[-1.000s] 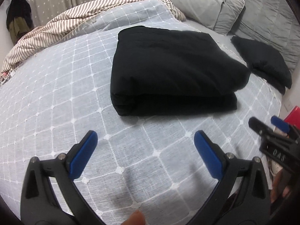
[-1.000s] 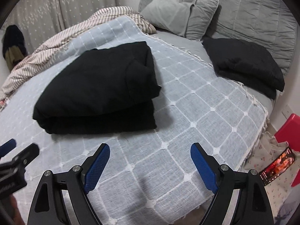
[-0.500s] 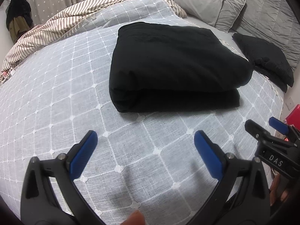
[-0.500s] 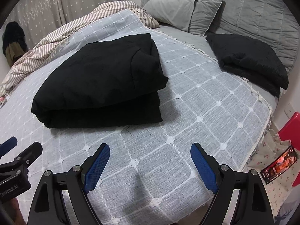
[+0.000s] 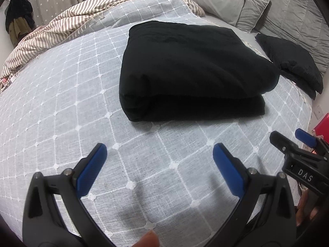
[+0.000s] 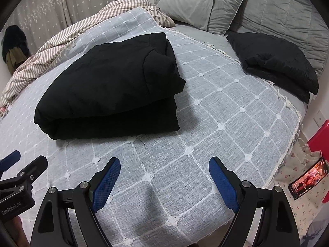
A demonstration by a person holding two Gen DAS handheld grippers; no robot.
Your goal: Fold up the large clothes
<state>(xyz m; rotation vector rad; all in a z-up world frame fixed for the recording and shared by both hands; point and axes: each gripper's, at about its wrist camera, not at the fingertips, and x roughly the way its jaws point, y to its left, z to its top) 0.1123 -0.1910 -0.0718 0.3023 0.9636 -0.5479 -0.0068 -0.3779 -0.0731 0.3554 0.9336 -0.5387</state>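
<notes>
At the far left edge, dark clothing (image 5: 17,16) hangs against a star-printed curtain (image 6: 61,2). Next to it a striped blanket (image 5: 67,24) lies bunched along the far side of the bed, partly under the pale grey bedspread (image 5: 61,94) with its white grid pattern.

The left gripper (image 5: 160,156) hovers low over the near part of the bedspread, jaws spread wide with nothing between its blue pads; a fingertip (image 5: 147,239) shows at the bottom edge of that view.

Beyond the gripper, about mid-bed, sits the folded black garment (image 5: 191,72) — a thick, squarish bundle doubled over on itself, with the rounded fold toward the cameras and its upper layer overhanging the lower one at the right-hand end. Neither gripper touches it.

The right gripper (image 6: 164,169) is also held over the near bedspread, just beside the left one, jaws wide apart and empty.

Further right, a grey pillow (image 6: 201,6) leans on the quilted grey headboard (image 6: 287,10), and a second folded black item (image 6: 273,61) rests near the bed's right edge, well apart from the main bundle. Off the bed at the right — a lit phone (image 6: 308,178) on floral fabric (image 6: 296,164), beside something red (image 6: 320,138).
</notes>
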